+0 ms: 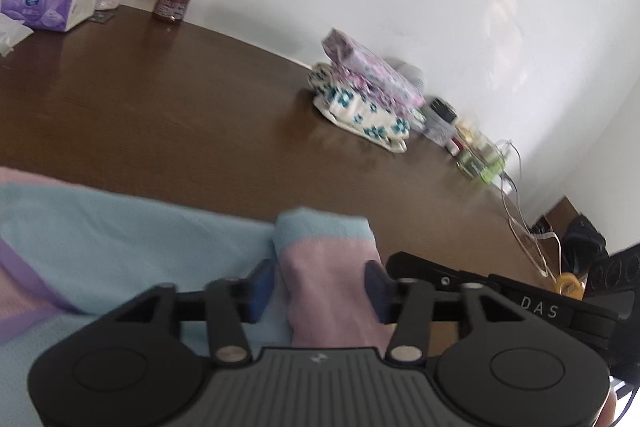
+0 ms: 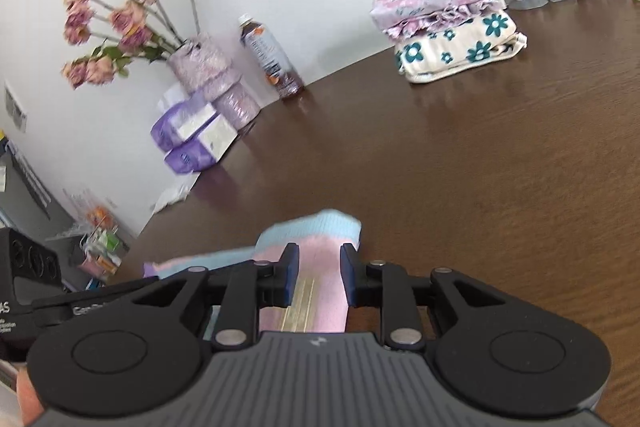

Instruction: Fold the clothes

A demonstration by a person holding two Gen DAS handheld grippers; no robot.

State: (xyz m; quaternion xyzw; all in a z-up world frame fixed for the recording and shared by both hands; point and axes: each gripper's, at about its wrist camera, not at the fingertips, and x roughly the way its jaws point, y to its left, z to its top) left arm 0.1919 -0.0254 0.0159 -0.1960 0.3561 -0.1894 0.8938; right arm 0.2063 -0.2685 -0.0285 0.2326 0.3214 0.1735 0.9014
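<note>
Pink cuff (image 1: 328, 267) between both jaws, seemingly.

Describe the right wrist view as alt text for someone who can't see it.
A handheld right gripper has a pink sleeve with a pale blue cuff between its fingers, above a dark wooden table. Against the white wall behind stand a vase of dried pink roses, a drink bottle, purple tissue packs and a stack of folded floral clothes.
</note>
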